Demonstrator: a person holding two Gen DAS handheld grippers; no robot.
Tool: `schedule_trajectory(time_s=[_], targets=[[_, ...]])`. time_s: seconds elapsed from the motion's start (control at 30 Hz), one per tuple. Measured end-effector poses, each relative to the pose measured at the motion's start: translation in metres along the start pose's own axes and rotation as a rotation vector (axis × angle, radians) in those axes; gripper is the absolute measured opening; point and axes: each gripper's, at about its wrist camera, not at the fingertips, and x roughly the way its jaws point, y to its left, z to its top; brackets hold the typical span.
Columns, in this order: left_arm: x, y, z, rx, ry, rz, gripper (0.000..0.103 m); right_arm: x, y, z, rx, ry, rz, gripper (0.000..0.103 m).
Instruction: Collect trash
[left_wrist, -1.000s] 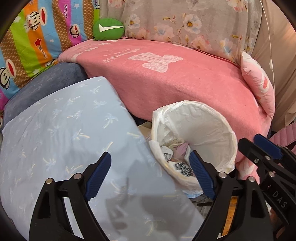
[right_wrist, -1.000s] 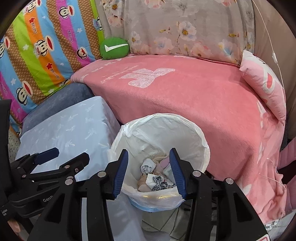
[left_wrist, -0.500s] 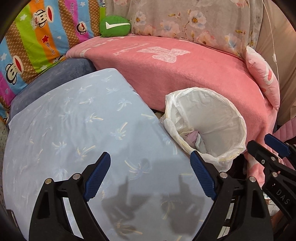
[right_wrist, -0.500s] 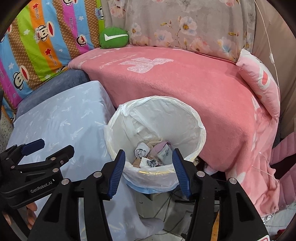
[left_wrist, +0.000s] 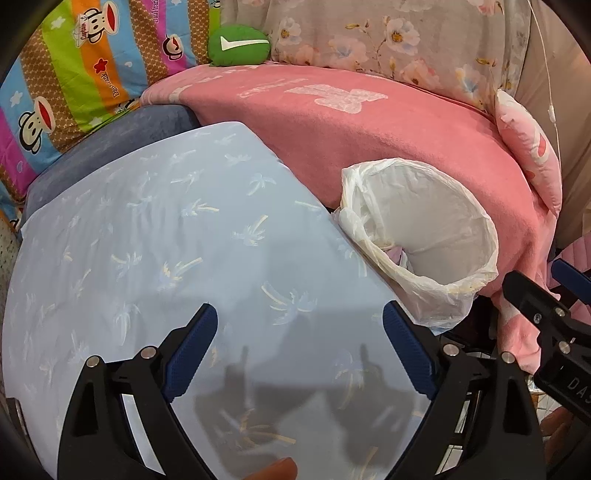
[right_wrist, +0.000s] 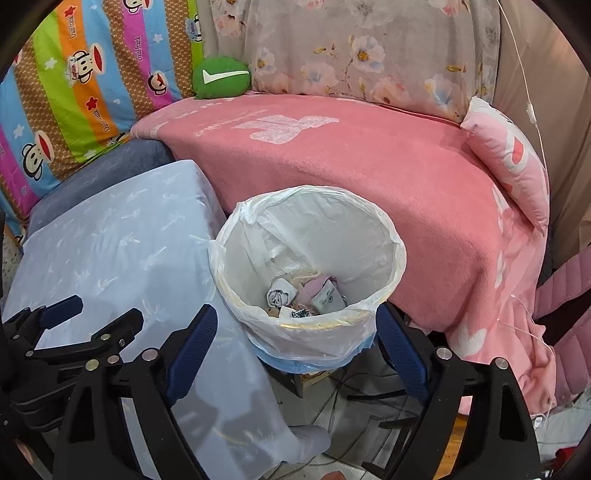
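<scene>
Since before, our right hand-held gripper (right_wrist: 291, 343) is opening, empty, above the bin (right_wrist: 306, 332); only its view shows socks (right_wrist: 319, 293); left hand-held gripper (left_wrist: 299, 350) gapes empty.

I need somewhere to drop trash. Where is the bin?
The round bin lined with a white plastic bag stands centre in the right wrist view, between the pale blue patterned cloth and pink blanket.

Pretty cozy corner: a pink blanket (right_wrist: 369, 177) draped over a couch, a floral cloth (right_wrist: 369, 48) behind it, a striped monkey-print quilt (right_wrist: 74, 92) on the left, a green cushion (right_wrist: 221, 77), and a light-blue palm-print tablecloth (left_wrist: 166, 251) up front.
</scene>
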Motion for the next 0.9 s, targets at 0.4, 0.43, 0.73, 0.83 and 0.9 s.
schedule_trajectory(time_s=[0.4, 0.43, 0.73, 0.83, 0.9], targets=[[0.000, 0.006, -0.010, -0.016, -0.003, 0.015, 0.087, 0.006, 0.002, -0.012, -0.006, 0.021, -0.035, 0.086], [0.000, 0.006, -0.011, -0.018, -0.002, 0.018, 0.088, 0.006, 0.002, -0.013, -0.008, 0.024, -0.037, 0.086], [0.001, 0.007, -0.012, -0.025, 0.002, 0.020, 0.088, 0.008, 0.001, -0.015, -0.007, 0.027, -0.051, 0.088], [0.002, 0.008, -0.012, -0.028, 0.004, 0.021, 0.088, 0.008, 0.002, -0.016, -0.010, 0.028, -0.053, 0.094], [0.002, 0.008, -0.012, -0.028, 0.006, 0.022, 0.088, 0.008, 0.003, -0.016, -0.014, 0.026, -0.055, 0.097]])
